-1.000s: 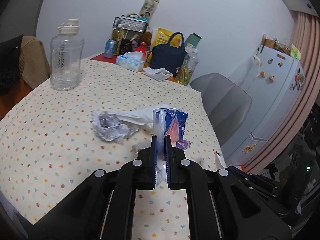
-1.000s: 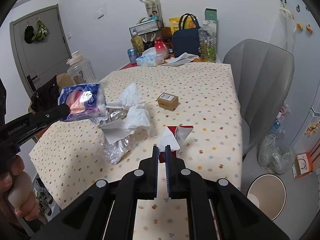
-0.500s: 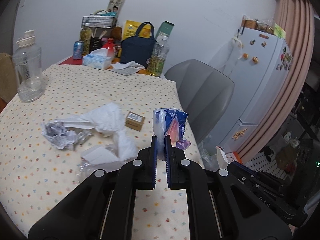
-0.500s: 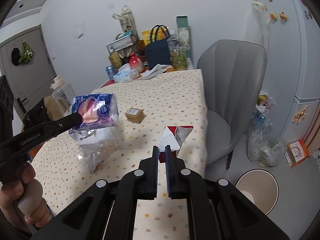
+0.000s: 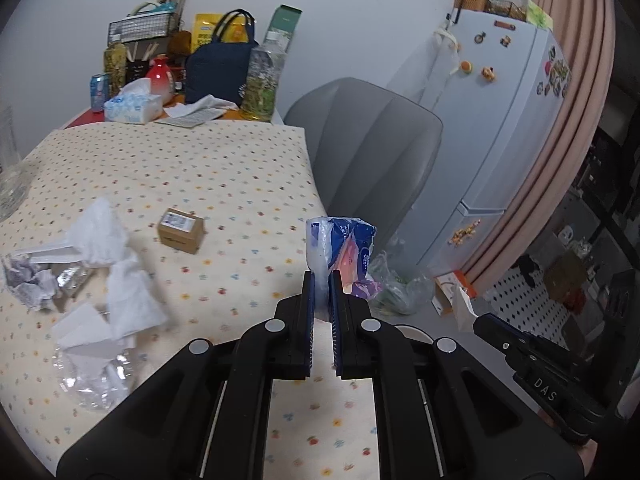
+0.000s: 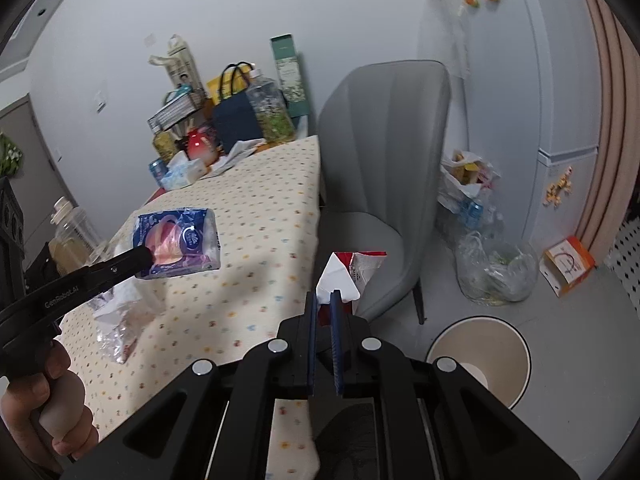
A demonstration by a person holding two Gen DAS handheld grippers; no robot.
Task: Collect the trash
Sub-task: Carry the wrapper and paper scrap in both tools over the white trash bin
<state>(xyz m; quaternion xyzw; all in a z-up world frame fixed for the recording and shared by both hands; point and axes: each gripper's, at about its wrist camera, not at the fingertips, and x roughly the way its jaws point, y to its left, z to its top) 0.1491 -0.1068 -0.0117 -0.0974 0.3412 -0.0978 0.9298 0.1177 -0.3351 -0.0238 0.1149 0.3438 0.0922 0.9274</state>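
Both grippers, left and right, pinch light, crinkly trash (blue wrapper, red-white packet) by soft edges, probably slippery.

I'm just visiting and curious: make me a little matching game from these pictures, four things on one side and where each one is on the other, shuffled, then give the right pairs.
Things:
1. blue tissue packet
2. red and white wrapper
3. small cardboard box
4. round bin

Places:
A. on the floor by the grey chair
B. pinched in the right tool
C. lying on the dotted tablecloth
D. pinched in the left tool, lifted off the table

Pairs: 1-D, 2-B, 3-C, 4-A
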